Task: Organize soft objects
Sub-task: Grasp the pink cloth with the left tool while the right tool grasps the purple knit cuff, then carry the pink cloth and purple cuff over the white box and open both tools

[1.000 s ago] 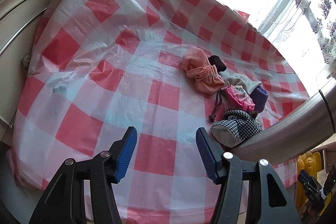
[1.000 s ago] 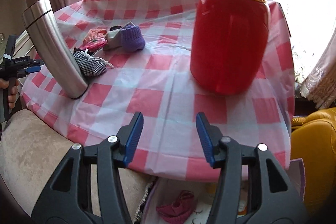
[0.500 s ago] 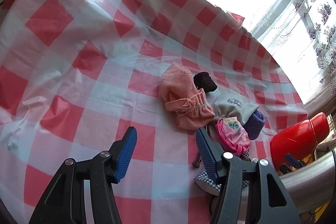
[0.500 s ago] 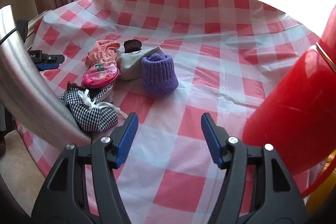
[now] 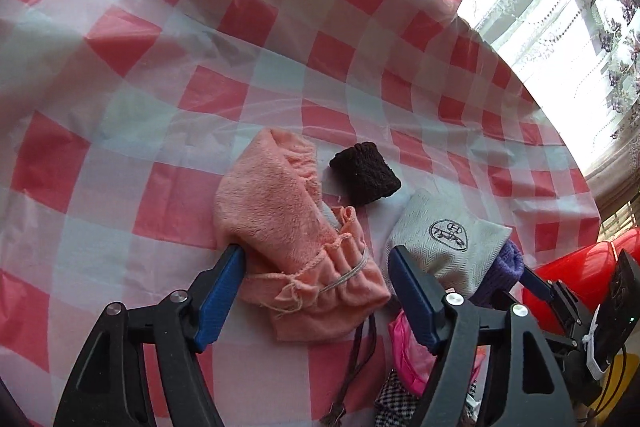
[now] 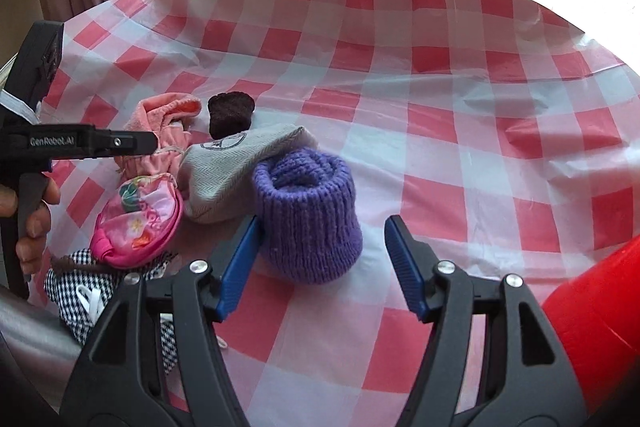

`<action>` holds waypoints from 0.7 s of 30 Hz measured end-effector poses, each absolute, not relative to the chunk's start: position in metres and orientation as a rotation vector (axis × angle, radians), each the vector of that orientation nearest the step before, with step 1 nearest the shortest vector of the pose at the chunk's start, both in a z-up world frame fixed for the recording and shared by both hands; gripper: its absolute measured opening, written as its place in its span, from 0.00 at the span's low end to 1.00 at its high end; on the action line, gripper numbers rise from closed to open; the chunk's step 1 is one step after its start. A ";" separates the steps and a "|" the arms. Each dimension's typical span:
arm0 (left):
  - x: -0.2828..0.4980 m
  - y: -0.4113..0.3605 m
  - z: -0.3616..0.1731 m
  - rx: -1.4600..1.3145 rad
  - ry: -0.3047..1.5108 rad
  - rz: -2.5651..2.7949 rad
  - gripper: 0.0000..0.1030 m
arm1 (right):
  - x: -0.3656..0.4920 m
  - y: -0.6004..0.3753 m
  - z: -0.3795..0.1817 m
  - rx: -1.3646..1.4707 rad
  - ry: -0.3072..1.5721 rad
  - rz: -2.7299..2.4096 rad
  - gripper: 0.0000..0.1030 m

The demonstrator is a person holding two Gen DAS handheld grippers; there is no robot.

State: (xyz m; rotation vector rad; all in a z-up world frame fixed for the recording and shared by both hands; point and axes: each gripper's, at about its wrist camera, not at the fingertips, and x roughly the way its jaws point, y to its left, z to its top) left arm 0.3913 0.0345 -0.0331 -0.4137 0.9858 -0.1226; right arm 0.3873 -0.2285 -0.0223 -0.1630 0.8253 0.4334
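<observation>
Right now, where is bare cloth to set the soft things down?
Bare: the checked tablecloth beyond and right of the purple knit cuff, up to the red flask; also left of and beyond the peach pouch. Crowded: the cluster of peach pouch, grey pouch, pink purse and checked pouch.

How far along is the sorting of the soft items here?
Nothing sorted yet: all soft items lie clustered on the tablecloth. In hand: left hand-held gripper, jaws opening, straddles the peach pouch; right hand-held gripper straddles the purple knit piece. Grasping and placing remain.
</observation>
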 end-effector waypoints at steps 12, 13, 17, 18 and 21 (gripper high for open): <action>0.365 0.022 -0.018 -0.229 0.934 -0.053 0.20 | 0.366 -0.228 -0.022 -0.155 0.809 0.417 0.45; 0.361 0.023 -0.014 -0.221 0.926 -0.044 0.20 | 0.362 -0.231 -0.020 -0.145 0.806 0.414 0.45; 0.340 0.027 -0.004 -0.201 0.901 -0.006 0.20 | 0.341 -0.244 -0.009 -0.120 0.787 0.398 0.45; 0.334 0.028 -0.002 -0.202 0.896 0.005 0.20 | 0.334 -0.247 -0.007 -0.115 0.783 0.394 0.45; 0.317 0.033 0.003 -0.203 0.883 0.033 0.19 | 0.316 -0.258 -0.002 -0.097 0.779 0.385 0.45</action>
